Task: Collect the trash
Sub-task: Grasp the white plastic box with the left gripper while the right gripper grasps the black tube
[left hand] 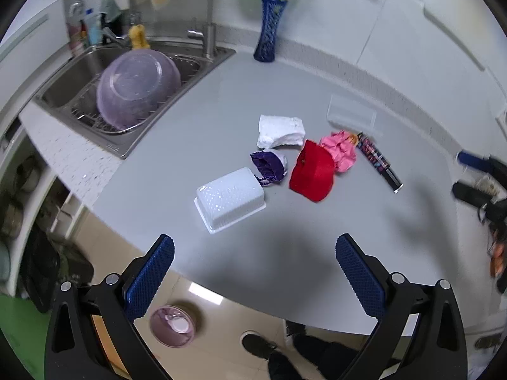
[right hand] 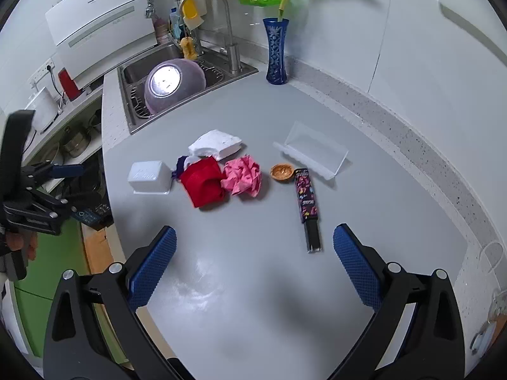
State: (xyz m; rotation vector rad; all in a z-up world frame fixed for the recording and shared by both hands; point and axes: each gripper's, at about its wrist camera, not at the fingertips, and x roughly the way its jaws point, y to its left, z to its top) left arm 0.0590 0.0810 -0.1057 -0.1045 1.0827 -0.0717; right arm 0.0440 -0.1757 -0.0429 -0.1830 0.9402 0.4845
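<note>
Trash lies in the middle of the grey counter [right hand: 253, 269]: a crumpled white paper [right hand: 215, 144] [left hand: 280, 131], a purple and white wrapper [left hand: 269, 164], a red crumpled piece [right hand: 204, 185] [left hand: 312, 171], a pink crumpled paper [right hand: 242, 175] [left hand: 339, 150], a small orange foil cup [right hand: 281, 172] and a long dark printed wrapper [right hand: 305, 201] [left hand: 378, 161]. An overturned white plastic basket [right hand: 149, 177] [left hand: 229, 198] sits left of them. My left gripper [left hand: 253, 253] is open and empty above the counter's near edge. My right gripper [right hand: 253, 247] is open and empty, short of the trash.
A clear plastic box [right hand: 312, 150] [left hand: 353, 114] lies behind the trash. A steel sink [right hand: 190, 76] [left hand: 95, 95] holds an upturned purple bowl [left hand: 136, 87]. A blue vase [right hand: 277, 50] [left hand: 269, 28] stands by the wall. A pink bowl [left hand: 172, 326] is on the floor.
</note>
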